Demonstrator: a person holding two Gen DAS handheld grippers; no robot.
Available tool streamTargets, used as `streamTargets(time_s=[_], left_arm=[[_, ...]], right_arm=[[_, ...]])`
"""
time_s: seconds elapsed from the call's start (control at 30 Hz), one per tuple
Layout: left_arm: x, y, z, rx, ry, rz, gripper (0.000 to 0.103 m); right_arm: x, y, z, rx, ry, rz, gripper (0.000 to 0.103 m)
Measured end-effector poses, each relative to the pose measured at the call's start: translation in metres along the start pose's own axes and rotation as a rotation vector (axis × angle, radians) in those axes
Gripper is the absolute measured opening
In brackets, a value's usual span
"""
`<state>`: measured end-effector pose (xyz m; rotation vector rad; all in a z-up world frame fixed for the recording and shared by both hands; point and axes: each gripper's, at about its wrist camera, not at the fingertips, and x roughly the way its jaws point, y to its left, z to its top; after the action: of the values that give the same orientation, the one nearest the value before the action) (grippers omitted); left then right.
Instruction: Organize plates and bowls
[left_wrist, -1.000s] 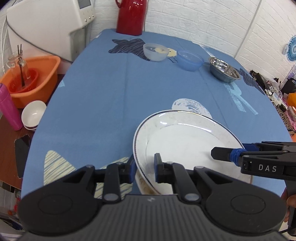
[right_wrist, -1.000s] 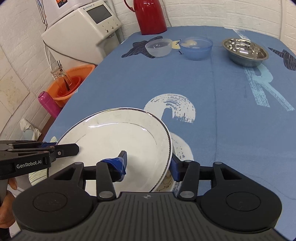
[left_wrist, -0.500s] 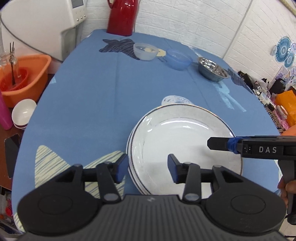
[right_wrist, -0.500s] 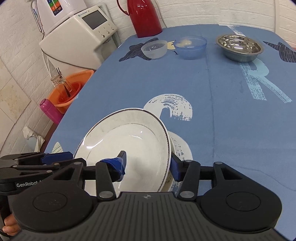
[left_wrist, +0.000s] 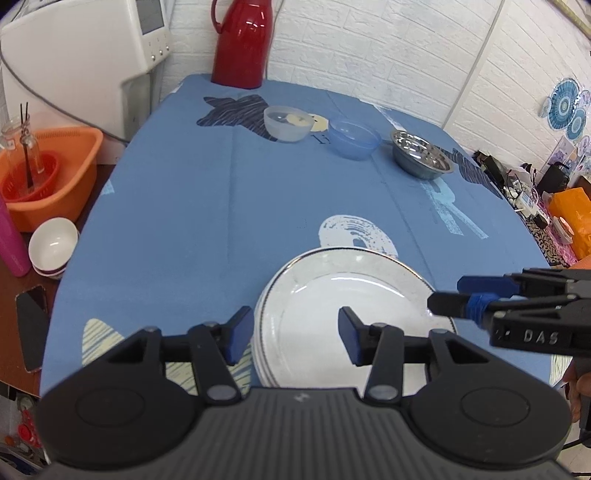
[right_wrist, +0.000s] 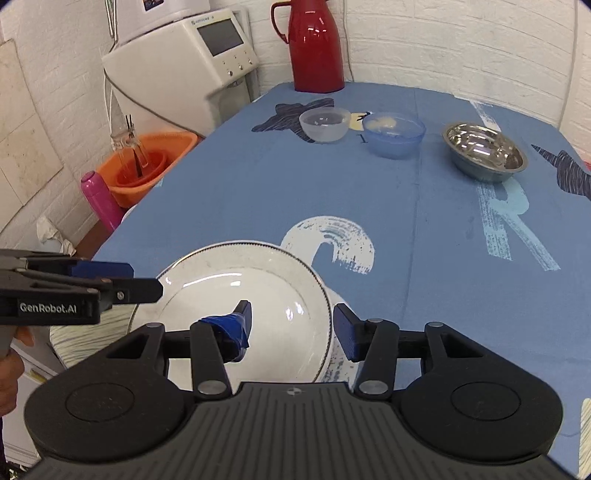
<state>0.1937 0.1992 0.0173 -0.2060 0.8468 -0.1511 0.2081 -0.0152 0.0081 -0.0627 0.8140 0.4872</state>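
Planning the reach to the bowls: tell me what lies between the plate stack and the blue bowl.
Only bare blue tablecloth with a white printed swirl separates the plate stack from the blue bowl; both wrist views show it.

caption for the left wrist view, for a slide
Open left gripper over stacked white plates on a blue tablecloth, three bowls behind.

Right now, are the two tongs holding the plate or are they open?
Left tongs: open, holding nothing, on either side of the plate rim.
Right tongs: open, holding nothing, also straddling the rim.
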Motion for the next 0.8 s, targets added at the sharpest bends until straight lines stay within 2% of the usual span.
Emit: streamTargets(time_s=[0.13, 0.27, 0.4, 0.53, 0.63, 0.7, 0.8], left_arm=[[0.003, -0.011, 0.003, 0.019, 0.002, -0.011, 0.048], [0.006, -0.022, 0.007, 0.034, 0.003, -0.022, 0.049], [0.016, -0.036, 0.02, 0.062, 0.011, -0.021, 0.049], [0.042, -0.057, 0.047, 0.073, 0.047, -0.056, 0.051], [0.071, -0.081, 0.075, 0.071, 0.087, -0.084, 0.051], [0.095, -0.098, 0.099, 0.044, 0.112, -0.114, 0.051], [0.139, -0.122, 0.138, -0.05, 0.156, -0.173, 0.052]], right_arm=[[-0.004, -0.009, 0.004, 0.007, -0.012, -0.008, 0.034], [-0.004, -0.038, 0.0, 0.063, -0.013, -0.018, 0.035], [-0.003, -0.093, -0.012, 0.204, 0.024, -0.055, 0.035], [-0.001, -0.149, -0.019, 0.376, 0.044, -0.088, 0.035], [-0.001, -0.183, -0.006, 0.463, 0.017, -0.149, 0.035], [0.003, -0.205, 0.013, 0.503, 0.028, -0.207, 0.036], [0.018, -0.236, 0.05, 0.459, 0.013, -0.165, 0.037]])
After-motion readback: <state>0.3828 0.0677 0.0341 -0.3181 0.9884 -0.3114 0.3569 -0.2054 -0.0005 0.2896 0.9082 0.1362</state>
